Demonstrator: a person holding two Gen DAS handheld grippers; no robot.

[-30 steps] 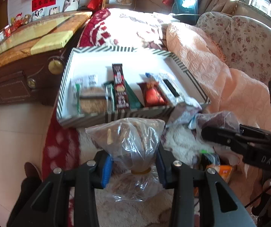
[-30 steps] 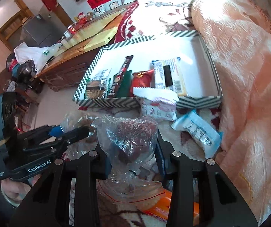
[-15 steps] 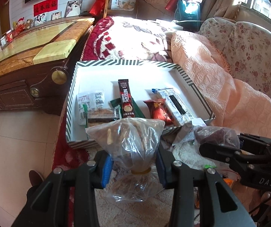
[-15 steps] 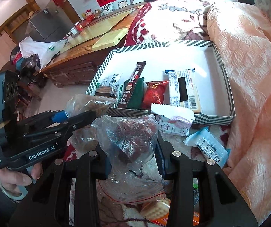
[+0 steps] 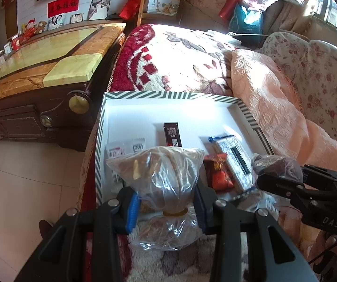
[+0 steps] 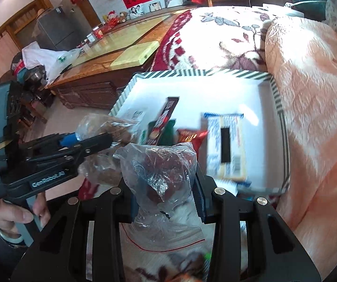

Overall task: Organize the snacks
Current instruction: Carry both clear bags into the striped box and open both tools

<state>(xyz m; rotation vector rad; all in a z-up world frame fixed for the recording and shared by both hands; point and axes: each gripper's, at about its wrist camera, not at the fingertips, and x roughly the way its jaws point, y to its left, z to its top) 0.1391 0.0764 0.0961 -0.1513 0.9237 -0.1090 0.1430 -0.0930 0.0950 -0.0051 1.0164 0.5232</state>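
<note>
My left gripper (image 5: 166, 202) is shut on a clear bag of brown biscuits (image 5: 159, 176), held over the near edge of the white box with a striped rim (image 5: 168, 95). A clear bag of dark red snacks (image 6: 166, 164) is clamped in my right gripper (image 6: 166, 199), which hangs above the box's (image 6: 199, 72) near side. Inside the box lie a dark stick pack (image 5: 172, 134), a red packet (image 5: 217, 174), a white-and-blue wafer pack (image 6: 227, 145) and white sachets (image 5: 126, 146). Each gripper shows in the other's view: the right one (image 5: 262, 181), the left one (image 6: 107, 138).
The box sits on a red-and-white fleece blanket (image 5: 180, 56). A peach quilt (image 6: 314, 94) rises on the right. A dark wooden table with a yellow stone top (image 5: 41, 70) stands left of the box. Loose packets lie on the blanket near me.
Both grippers have moved toward the box with their bags, so the box now lies lower and closer in both views. The grips have not changed.
</note>
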